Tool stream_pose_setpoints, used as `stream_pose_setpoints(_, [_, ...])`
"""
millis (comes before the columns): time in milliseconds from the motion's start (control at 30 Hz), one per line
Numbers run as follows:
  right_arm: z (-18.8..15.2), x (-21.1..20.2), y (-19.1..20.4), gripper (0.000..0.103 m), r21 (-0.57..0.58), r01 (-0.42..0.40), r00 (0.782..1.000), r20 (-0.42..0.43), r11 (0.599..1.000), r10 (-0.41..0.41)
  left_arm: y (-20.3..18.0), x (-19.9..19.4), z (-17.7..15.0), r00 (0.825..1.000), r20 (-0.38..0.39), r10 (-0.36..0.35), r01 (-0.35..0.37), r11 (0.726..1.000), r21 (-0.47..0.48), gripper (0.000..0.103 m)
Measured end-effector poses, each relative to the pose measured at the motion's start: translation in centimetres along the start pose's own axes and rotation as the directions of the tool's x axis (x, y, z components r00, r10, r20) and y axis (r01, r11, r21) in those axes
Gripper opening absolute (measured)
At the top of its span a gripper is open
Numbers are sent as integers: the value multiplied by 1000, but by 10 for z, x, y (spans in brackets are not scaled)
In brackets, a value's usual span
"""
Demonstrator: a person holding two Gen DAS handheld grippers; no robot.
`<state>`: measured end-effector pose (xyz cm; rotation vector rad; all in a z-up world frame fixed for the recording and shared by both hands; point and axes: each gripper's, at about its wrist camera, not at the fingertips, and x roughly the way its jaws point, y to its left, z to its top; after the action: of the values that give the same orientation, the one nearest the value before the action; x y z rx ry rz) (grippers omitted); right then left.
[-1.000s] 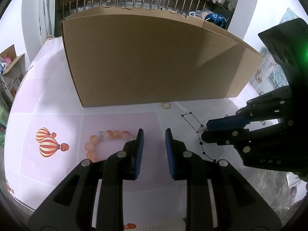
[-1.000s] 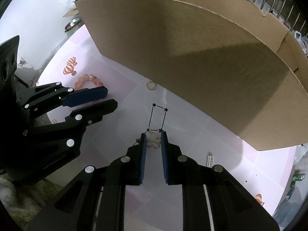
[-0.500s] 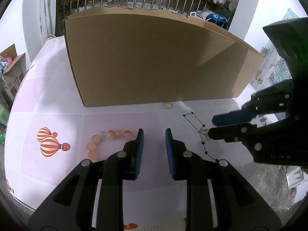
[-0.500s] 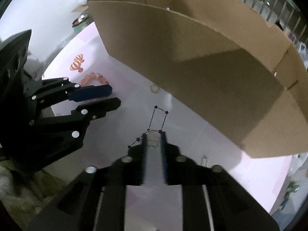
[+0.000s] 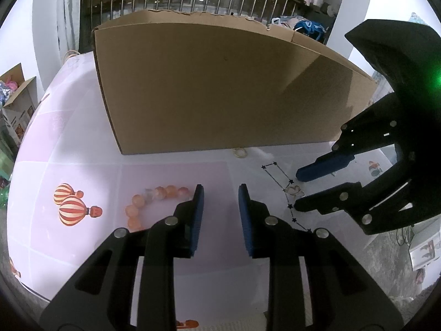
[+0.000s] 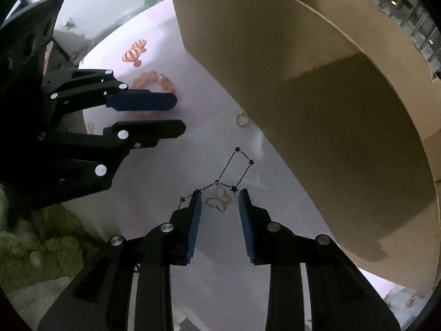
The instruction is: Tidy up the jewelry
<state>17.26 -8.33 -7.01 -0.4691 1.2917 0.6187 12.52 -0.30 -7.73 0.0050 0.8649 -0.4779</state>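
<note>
The right gripper [image 6: 219,201] points down at a little butterfly charm [image 6: 219,199] that lies flat on the tabletop [image 6: 154,41]. Its jaws have just been opening. Now they stand one on each side of the charm without touching it, so nothing is held. I think they are lined up this way so they can pinch it next.

The charm is a thin gold wire outline, so it may be slippery and hard to lift. It lies on a printed drawing of black stars [image 6: 235,169] joined by lines.

The left gripper [image 5: 220,193] waits with its jaws a little apart and empty, beside a bracelet [image 5: 154,201] of round, smooth orange beads.

A small shiny ring [image 6: 242,118] lies close to the bottom edge of the big cardboard box [image 6: 317,96]. The box is stiff, brown and open on top, probably where the jewelry goes.
</note>
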Motion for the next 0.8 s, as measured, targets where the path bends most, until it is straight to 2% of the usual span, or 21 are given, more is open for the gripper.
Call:
stream_pose_setpoints(100, [2,0,-3,29,-11,-12,1000,-19,1000,12,1,0,0,1000,-2,1,-1,1000,-5,24])
stream_pose_setpoints(333, [20,12,13,28,-34,15,999,-48,999,-17,-1,1,-1,1000,-3,1,-1,1000,-6,24])
stream_pose_setpoints(400, [21,13,16,26,-42,14,998,-58,999,-17,-2,0,-1,1000,-4,1,-1,1000,-5,24])
stream_pose_setpoints(467, [23,14,18,18,-46,11,998,-68,999,-14,-2,0,-1,1000,-3,2,-2,1000,-3,24])
stream_pose_setpoints(500, [26,16,18,17,-47,7,997,-72,999,-11,-2,0,-1,1000,-2,3,-3,1000,-3,24])
stream_pose_setpoints(800, [29,20,23,16,-23,-5,997,-82,1000,3,-1,0,-3,1000,1,3,-3,1000,-11,24])
